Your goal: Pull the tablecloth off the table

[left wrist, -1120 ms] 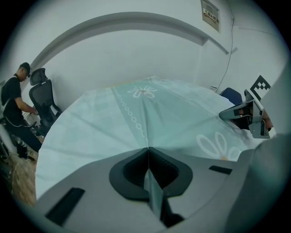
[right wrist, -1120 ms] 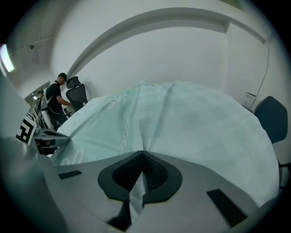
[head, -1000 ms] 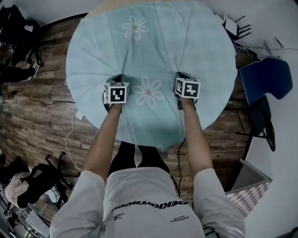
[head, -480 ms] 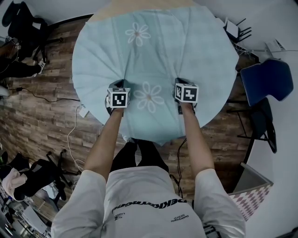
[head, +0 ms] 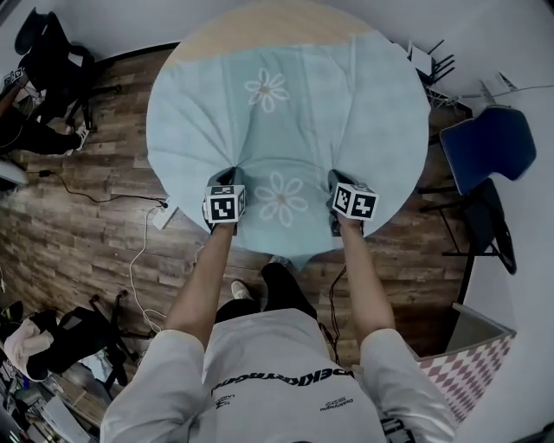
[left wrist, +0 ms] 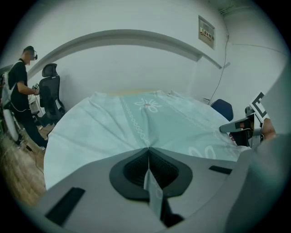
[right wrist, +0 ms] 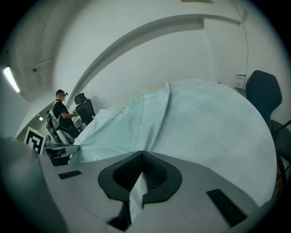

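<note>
The tablecloth [head: 363, 112] is soft matt cloth, creased; the bare table [head: 260, 22] edge looks smooth pale wood; the floor [head: 78, 234] is grainy wood planking

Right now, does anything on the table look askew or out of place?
The tablecloth sits askew: bare table shows at the far edge, and the cloth bunches into folds running to the left gripper and right gripper, both shut on it.

Left tool [head: 227, 176] and right tool [head: 336, 179] drew back, dragging light-blue flowered tablecloth [head: 294, 121]; more bare round wooden desk [head: 260, 22] exposed beyond them.
</note>
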Tool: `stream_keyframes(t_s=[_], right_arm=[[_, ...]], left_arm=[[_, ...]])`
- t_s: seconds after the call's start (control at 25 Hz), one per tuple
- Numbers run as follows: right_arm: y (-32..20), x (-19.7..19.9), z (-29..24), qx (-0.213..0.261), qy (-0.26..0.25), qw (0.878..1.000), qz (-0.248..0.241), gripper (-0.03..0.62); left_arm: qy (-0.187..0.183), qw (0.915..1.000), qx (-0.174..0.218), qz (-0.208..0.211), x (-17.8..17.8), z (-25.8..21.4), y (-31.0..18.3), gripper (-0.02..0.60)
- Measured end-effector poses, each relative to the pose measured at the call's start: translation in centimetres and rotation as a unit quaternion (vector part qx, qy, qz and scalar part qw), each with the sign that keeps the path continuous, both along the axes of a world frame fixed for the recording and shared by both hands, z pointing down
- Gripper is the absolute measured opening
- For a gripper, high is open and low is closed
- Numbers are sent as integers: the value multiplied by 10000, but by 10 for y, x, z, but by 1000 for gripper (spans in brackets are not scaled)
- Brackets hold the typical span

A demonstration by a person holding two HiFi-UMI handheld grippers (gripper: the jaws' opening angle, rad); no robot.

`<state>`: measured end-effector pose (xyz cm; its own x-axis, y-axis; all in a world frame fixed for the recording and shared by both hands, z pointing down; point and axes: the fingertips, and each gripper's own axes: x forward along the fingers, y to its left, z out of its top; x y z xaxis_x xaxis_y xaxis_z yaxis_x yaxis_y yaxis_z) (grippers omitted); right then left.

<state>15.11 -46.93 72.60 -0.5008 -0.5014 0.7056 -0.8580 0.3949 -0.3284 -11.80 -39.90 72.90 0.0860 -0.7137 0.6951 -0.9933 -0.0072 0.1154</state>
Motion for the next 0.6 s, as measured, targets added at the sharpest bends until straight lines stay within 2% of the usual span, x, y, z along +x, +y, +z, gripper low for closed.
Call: stream_keyframes(t_s=[0.6], right_arm=[[136,1,-71,621,-335,9955,626,34]], left_arm=[[386,9970,595,316,1,-68,105,14]])
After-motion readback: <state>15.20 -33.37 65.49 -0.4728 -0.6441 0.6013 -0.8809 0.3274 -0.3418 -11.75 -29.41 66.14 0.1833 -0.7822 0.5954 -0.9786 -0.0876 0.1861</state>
